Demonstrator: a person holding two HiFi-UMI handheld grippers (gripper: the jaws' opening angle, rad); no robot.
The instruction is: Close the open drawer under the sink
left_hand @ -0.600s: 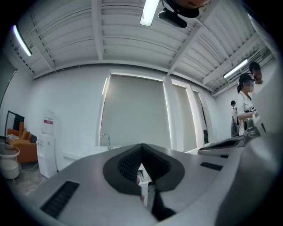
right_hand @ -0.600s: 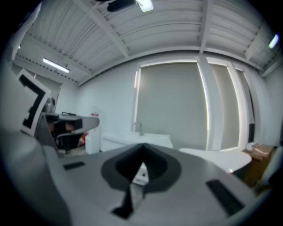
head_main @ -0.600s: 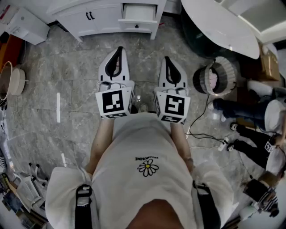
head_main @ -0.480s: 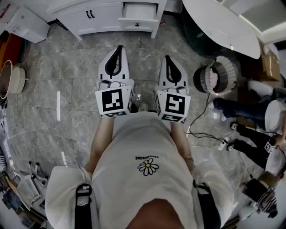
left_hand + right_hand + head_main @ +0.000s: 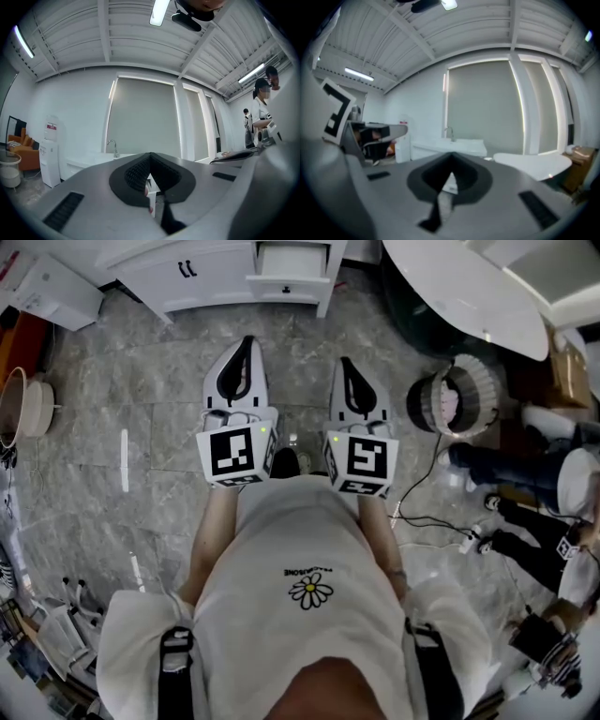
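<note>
The white sink cabinet (image 5: 202, 273) stands at the top of the head view, and its right-hand drawer (image 5: 291, 263) is pulled out, showing its inside. My left gripper (image 5: 246, 341) and right gripper (image 5: 345, 362) are held side by side over the grey stone floor, pointing at the cabinet and well short of it. Both are shut and hold nothing. In the left gripper view the jaws (image 5: 150, 157) meet below the faucet (image 5: 111, 145). The right gripper (image 5: 451, 157) faces the sink counter (image 5: 454, 146).
A round white table (image 5: 459, 296) stands at the right, with a round bin (image 5: 455, 399) beside it. Cables and a power strip (image 5: 464, 545) lie on the floor near a person's legs (image 5: 525, 474). A white box (image 5: 56, 292) and a basin (image 5: 23, 409) sit at the left.
Both grippers stay shut and side by side. The cabinet has slid slightly toward the top edge of the head view, and a dark shoe tip now shows between the two marker cubes.
</note>
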